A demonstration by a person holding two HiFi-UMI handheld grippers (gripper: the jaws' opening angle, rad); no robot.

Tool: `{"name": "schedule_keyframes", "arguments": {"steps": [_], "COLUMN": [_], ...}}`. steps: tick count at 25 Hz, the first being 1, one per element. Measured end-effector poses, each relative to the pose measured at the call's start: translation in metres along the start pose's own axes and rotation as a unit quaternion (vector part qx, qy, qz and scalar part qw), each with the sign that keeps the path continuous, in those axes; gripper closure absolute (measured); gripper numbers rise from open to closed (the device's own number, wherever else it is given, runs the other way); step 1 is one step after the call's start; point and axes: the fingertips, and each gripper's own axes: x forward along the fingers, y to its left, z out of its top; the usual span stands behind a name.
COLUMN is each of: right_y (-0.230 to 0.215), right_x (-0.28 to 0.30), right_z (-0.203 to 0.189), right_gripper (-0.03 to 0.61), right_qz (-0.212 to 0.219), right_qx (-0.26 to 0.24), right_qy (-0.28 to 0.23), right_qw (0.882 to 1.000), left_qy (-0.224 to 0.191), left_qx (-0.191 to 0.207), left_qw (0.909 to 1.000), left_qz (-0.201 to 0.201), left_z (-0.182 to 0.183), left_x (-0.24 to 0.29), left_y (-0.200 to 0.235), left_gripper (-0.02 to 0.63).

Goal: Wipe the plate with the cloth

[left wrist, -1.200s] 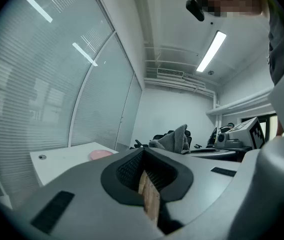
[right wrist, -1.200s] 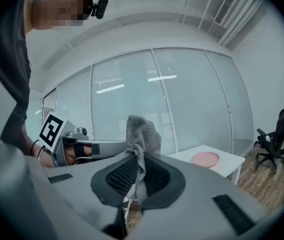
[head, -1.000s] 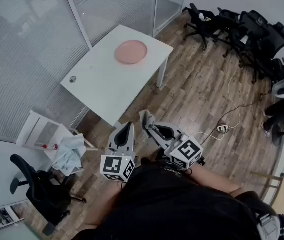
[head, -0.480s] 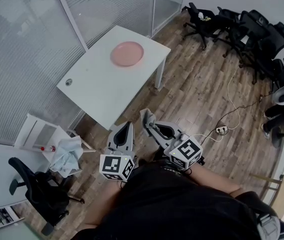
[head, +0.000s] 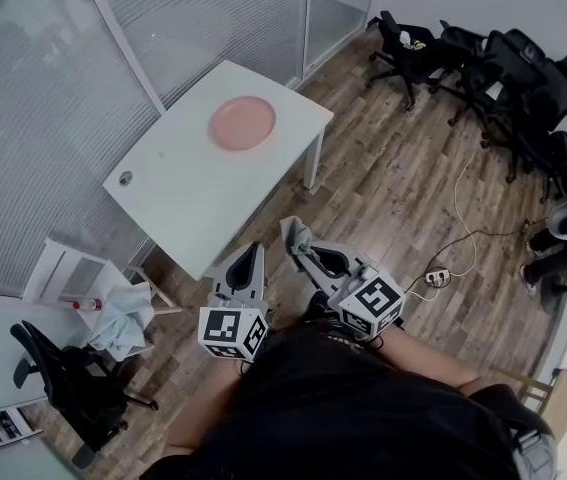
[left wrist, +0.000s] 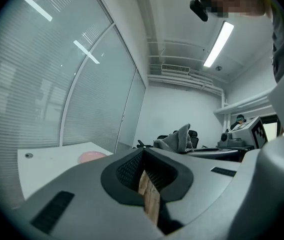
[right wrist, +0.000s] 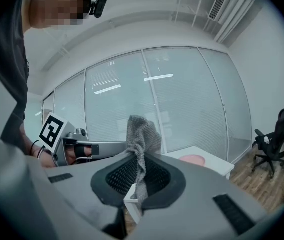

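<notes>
A pink plate (head: 242, 123) lies on the far part of the white table (head: 183, 193); it also shows small in the left gripper view (left wrist: 92, 157) and the right gripper view (right wrist: 192, 159). My right gripper (head: 297, 238) is shut on a grey cloth (right wrist: 143, 134), which sticks up from between its jaws; the cloth (left wrist: 178, 140) shows in the left gripper view too. Beside it, my left gripper (head: 253, 255) is shut with nothing in it. Both are held level over the wooden floor, short of the table's near corner.
A glass partition (head: 53, 88) runs along the table's far and left sides. Black office chairs (head: 483, 68) stand at the back right. A low white stand with a blue cloth (head: 123, 318) and a black chair (head: 63, 388) are at left. A power strip (head: 436, 276) lies on the floor.
Both grippers have moved forward together toward the table; its near corner now lies closer to them. The cloth stays in the right gripper.
</notes>
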Motion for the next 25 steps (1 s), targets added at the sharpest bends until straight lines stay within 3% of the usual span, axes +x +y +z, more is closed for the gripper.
{"name": "schedule_keyframes", "arguments": {"steps": [9,25], "right_y": [-0.069,-0.132], "right_x": [-0.027,-0.038], "right_z": [0.005,0.006], "right_gripper": [0.541,0.541], "right_qz": [0.008,-0.027], "right_qx": [0.009,0.032], "right_qy": [-0.003,-0.007], "right_qw": [1.0,0.999], "left_qy": [0.004,0.032], "left_qx": [-0.003,-0.012], "left_qw": [0.9999,0.9991], "left_qz": [0.011,-0.025], "left_z": [-0.004,-0.01], "left_x": [0.061,0.136], "left_y": [-0.032,-0.044], "left_gripper": [0.597,0.597]}}
